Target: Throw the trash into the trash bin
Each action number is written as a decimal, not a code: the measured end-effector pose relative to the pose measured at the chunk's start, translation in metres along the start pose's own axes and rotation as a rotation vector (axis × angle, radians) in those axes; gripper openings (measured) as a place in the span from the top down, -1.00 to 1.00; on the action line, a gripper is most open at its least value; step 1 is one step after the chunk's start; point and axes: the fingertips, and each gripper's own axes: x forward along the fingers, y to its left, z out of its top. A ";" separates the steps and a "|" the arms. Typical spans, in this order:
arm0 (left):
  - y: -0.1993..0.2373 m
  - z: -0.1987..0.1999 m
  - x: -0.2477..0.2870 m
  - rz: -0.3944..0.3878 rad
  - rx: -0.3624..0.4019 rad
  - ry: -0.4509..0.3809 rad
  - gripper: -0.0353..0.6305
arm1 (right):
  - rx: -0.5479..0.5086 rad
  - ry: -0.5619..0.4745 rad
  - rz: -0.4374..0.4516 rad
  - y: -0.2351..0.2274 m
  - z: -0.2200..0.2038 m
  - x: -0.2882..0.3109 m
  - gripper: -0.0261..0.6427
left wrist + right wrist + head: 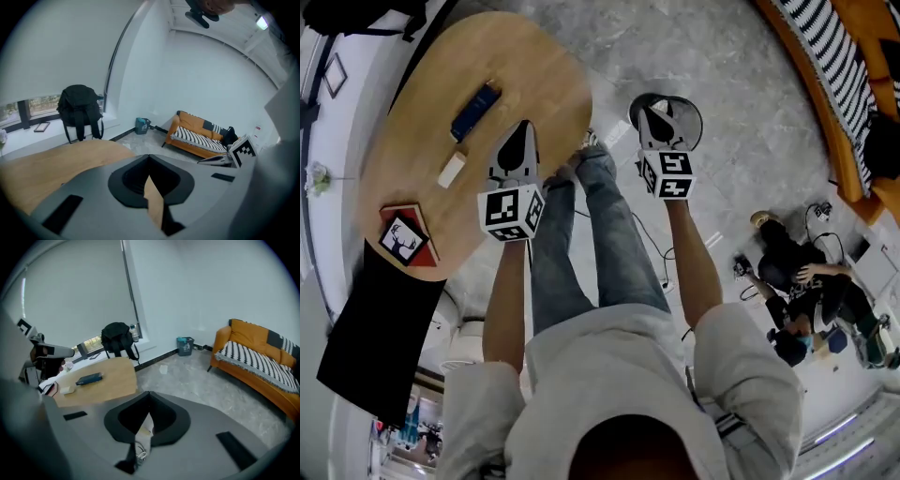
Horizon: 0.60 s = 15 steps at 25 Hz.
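Wooden table [422, 112] edge near left tongs [522, 131]

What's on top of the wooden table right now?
A dark blue flat item, a small pale block and a red-edged box with a deer picture. The left gripper covers part of the table edge, so anything under it can't be seen.

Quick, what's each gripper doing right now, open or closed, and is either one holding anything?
Left gripper: closed, nothing between its jaws.
Right gripper: closed, nothing held.
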 end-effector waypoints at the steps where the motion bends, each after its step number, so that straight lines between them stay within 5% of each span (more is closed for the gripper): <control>1: 0.011 -0.001 -0.008 0.024 -0.016 -0.008 0.84 | -0.024 0.004 0.026 0.014 0.005 0.006 0.83; 15: 0.153 -0.042 -0.149 0.433 -0.269 -0.129 0.84 | -0.381 0.048 0.440 0.235 0.048 0.063 0.83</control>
